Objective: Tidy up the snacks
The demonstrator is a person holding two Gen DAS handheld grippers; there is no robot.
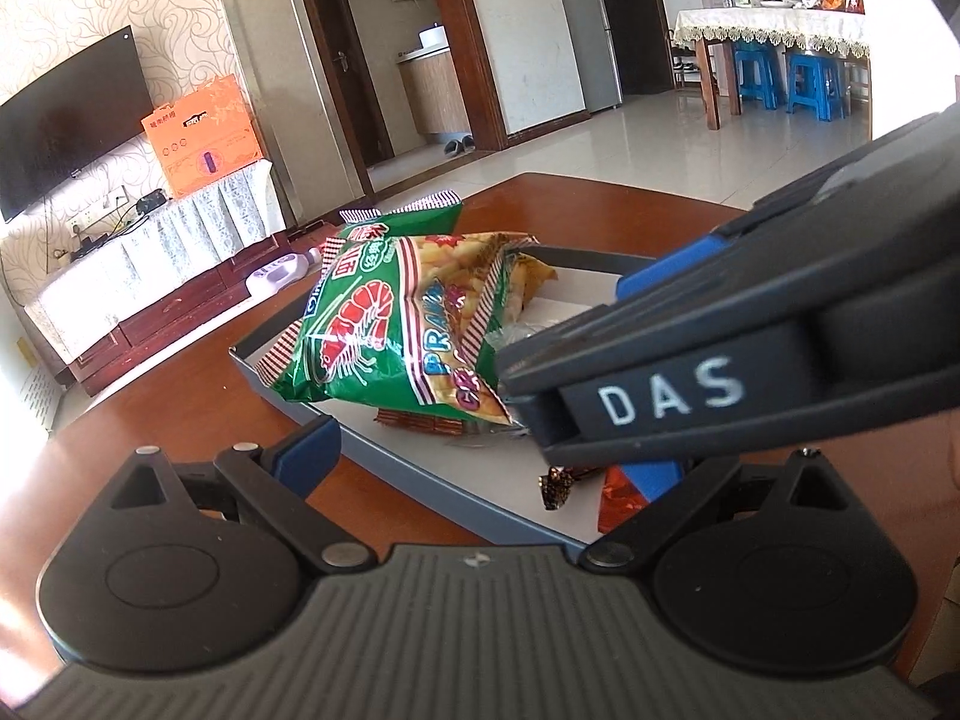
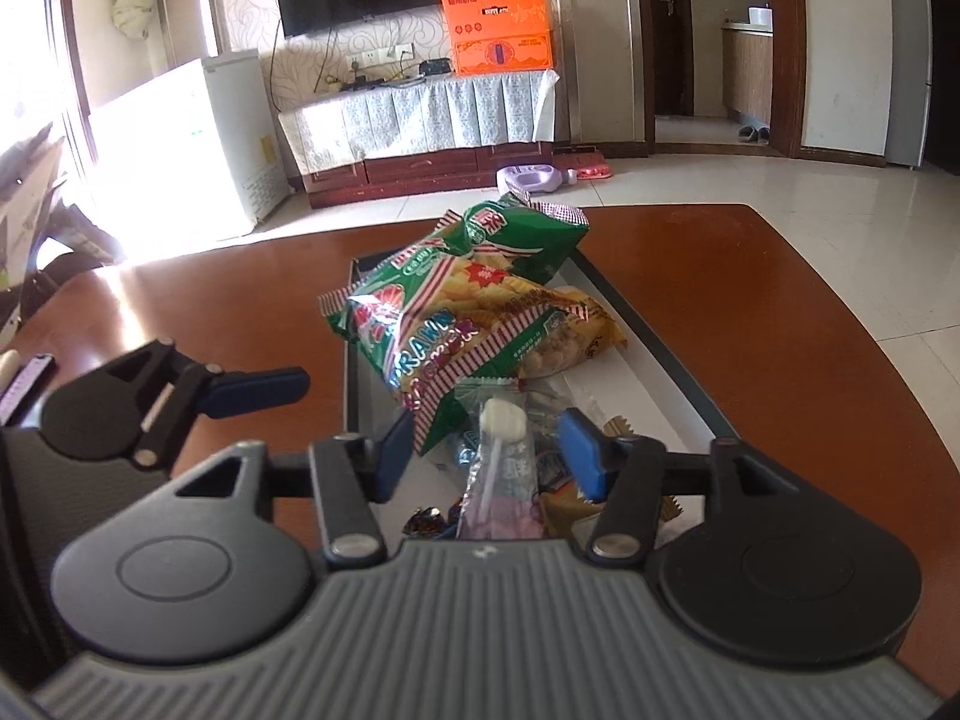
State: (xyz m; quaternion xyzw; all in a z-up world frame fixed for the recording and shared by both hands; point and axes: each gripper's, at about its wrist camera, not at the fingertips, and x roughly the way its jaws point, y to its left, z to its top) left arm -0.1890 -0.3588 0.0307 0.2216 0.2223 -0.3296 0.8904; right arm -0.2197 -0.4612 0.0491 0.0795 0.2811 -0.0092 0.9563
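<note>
A grey tray (image 1: 420,468) (image 2: 654,324) on the brown table holds two green prawn cracker bags (image 1: 384,336) (image 2: 432,324), a yellow snack bag (image 2: 576,330) and small wrapped sweets (image 1: 558,489). My right gripper (image 2: 486,456) is open over the tray's near end, its fingers either side of a wrapped white lollipop (image 2: 501,438). My left gripper (image 1: 480,456) is open at the tray's near edge. The right gripper's body (image 1: 750,360) crosses in front of it and hides the right finger. The left gripper's finger (image 2: 258,390) shows in the right wrist view.
The brown wooden table (image 2: 750,312) has rounded edges. Behind it stand a TV cabinet (image 2: 420,126) with an orange box (image 2: 498,30), a white fridge (image 2: 198,144), and a dining table with blue stools (image 1: 780,78).
</note>
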